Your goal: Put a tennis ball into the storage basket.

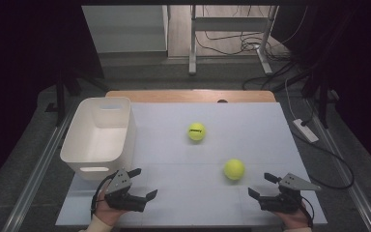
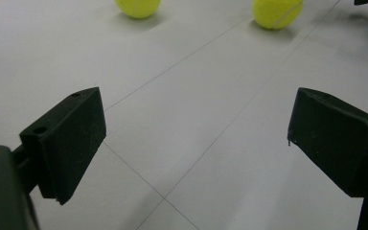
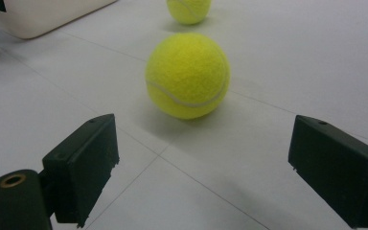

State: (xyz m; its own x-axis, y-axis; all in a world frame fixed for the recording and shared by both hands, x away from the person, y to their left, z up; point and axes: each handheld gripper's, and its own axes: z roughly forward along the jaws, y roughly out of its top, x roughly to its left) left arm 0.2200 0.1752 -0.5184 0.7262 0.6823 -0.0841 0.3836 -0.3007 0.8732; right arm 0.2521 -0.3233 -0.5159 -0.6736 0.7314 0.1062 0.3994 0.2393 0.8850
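1. While both grippers rest low at the near edge of the worktop [image 1: 251, 121], the right gripper [image 1: 260, 185] points at the nearer tennis ball [image 1: 234, 169], which lies just ahead of it on the white surface; its fingers [image 3: 84, 163] stand wide apart with nothing between them.
2. The left gripper [image 1: 142, 182] sits near the front corner of the white bin [image 1: 101, 133], its fingers [image 2: 67, 143] likewise spread and empty, aimed across the worktop toward both balls.
3. The farther tennis ball [image 1: 196, 131] lies near the middle of the worktop, well apart from the nearer one and to the right of the bin.
4. Handling, as a judgement: a tennis ball is light and springy, and its felt should give the pads good friction. Being round, it will roll at a nudge, so the fingers should close evenly from both sides.
5. Best hold: across the widest part of the ball, at its middle height, so it cannot squirt up or down out of the grip.
6. Looks: the nearer ball in the right gripper view [image 3: 188, 74] is bright yellow-green, fuzzy, with a pale curved seam running low across its face; the farther ball carries a small dark printed mark on top.
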